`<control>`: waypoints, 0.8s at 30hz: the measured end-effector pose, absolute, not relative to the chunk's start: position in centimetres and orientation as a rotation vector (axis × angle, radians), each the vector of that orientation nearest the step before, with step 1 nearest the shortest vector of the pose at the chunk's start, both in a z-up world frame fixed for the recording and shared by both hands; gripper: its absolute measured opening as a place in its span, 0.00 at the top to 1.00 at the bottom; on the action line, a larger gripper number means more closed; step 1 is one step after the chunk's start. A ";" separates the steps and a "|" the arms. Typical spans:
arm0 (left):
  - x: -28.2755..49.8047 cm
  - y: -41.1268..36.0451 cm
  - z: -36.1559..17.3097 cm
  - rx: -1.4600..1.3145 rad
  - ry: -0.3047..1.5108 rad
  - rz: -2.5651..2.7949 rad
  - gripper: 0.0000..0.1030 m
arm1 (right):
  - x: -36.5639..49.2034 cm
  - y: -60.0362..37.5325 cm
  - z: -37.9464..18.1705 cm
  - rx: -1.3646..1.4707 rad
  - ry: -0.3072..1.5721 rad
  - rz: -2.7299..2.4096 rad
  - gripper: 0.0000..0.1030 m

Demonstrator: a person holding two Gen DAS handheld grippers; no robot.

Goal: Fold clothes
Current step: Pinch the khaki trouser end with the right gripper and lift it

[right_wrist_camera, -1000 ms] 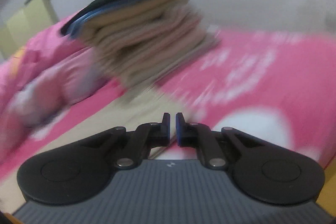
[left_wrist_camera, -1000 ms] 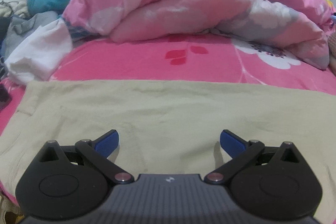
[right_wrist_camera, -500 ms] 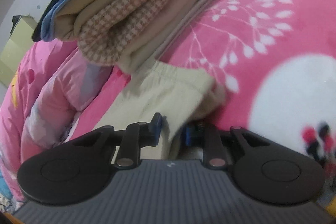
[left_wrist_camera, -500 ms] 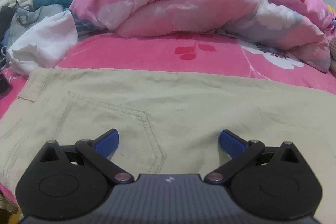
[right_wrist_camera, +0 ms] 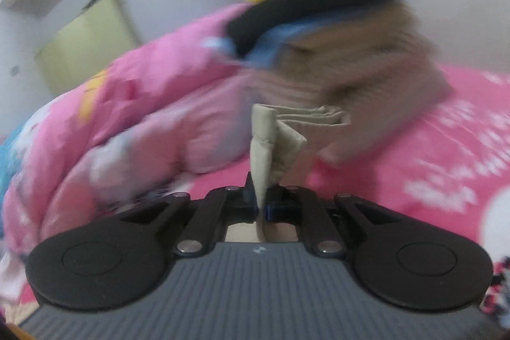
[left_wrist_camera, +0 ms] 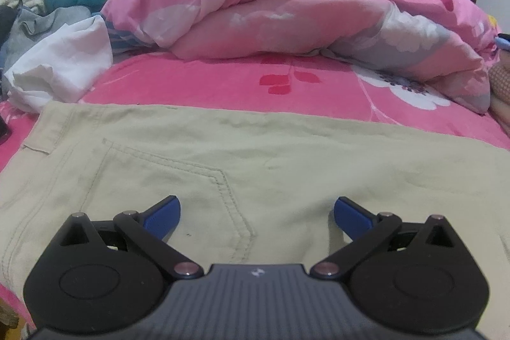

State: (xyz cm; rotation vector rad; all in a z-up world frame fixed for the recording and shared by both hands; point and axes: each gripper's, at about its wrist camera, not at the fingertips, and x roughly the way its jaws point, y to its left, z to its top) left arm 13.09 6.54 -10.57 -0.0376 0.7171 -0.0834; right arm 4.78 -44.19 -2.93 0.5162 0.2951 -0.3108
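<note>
Khaki trousers lie spread flat along the near edge of our bed, their hem pinched in our right gripper while our left gripper hovers wide open above the back pocket, so we judge folding only partway, with a stack of folded clothes beyond.
</note>
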 end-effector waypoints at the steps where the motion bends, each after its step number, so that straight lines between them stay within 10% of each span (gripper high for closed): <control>1: 13.0 6.8 -10.5 -0.046 0.715 -0.087 0.00 | 5.4 -43.0 -2.4 0.500 0.295 -0.276 0.96; 24: 9.8 17.4 -10.3 -0.245 0.647 -0.075 0.01 | 16.2 -13.5 2.3 0.431 0.494 0.471 0.97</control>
